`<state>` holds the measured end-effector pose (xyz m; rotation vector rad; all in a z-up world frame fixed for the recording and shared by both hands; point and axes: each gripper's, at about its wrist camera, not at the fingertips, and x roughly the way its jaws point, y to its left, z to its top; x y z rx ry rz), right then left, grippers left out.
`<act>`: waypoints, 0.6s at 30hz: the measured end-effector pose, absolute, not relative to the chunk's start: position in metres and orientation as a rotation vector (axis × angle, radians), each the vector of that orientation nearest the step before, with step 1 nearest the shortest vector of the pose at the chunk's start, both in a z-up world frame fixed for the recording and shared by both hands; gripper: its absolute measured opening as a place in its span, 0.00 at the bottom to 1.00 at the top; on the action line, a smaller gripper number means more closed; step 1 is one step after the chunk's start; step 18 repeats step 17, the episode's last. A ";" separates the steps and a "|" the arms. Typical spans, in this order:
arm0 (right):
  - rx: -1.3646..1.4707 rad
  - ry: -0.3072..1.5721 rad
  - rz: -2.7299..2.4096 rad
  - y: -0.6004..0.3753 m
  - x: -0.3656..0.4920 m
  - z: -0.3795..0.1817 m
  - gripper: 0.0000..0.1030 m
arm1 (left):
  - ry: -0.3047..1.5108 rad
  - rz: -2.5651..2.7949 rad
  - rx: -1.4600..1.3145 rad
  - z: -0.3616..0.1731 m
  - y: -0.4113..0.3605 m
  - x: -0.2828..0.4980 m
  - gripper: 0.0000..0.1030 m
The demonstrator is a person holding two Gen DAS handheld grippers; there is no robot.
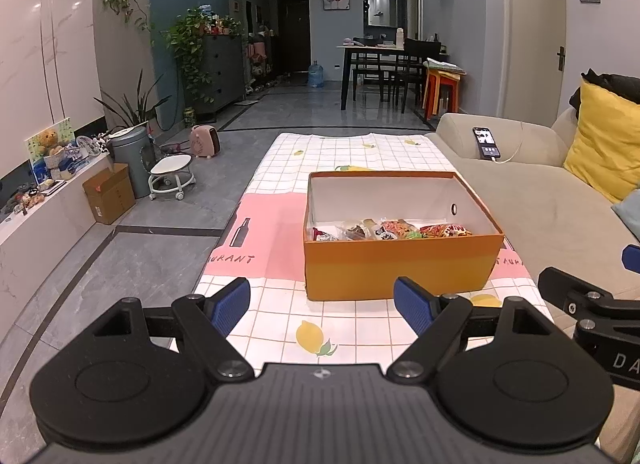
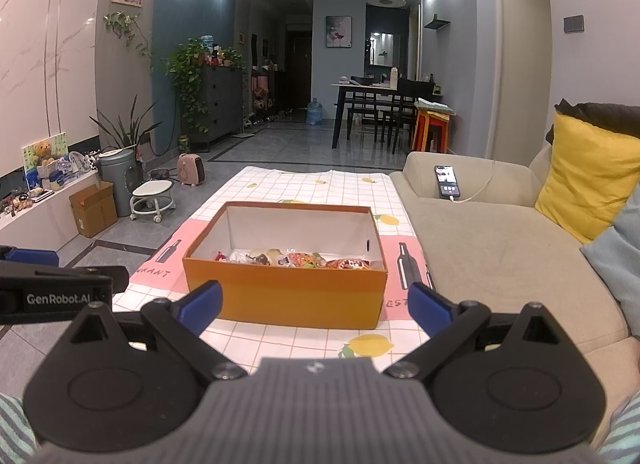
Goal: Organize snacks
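Note:
An orange cardboard box (image 1: 400, 264) with a white inside stands on the table with the checked lemon cloth (image 1: 280, 328). Several wrapped snacks (image 1: 392, 229) lie along its near inner wall. The box (image 2: 296, 296) and the snacks (image 2: 304, 260) also show in the right wrist view. My left gripper (image 1: 322, 306) is open and empty, held just before the box's near side. My right gripper (image 2: 316, 306) is open and empty, also just short of the box. The right gripper's body shows at the right edge of the left wrist view (image 1: 592, 304).
A beige sofa (image 2: 500, 248) with a yellow cushion (image 2: 588, 175) and a charging phone (image 2: 448, 181) runs along the table's right. On the left floor stand a cardboard carton (image 1: 108, 193), a white wheeled stool (image 1: 172, 175) and a bin (image 1: 130, 151). A dining table (image 1: 380, 63) stands far back.

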<state>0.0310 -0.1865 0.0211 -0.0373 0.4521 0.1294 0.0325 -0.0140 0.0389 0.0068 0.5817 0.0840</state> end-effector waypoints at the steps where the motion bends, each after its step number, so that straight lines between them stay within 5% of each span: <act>1: -0.038 0.452 0.130 -0.186 0.031 0.021 0.93 | 0.584 0.083 0.006 0.039 -0.014 0.033 0.93; 18: -0.034 0.462 0.129 -0.188 0.033 0.019 0.93 | 0.580 0.063 0.014 0.037 -0.018 0.033 0.92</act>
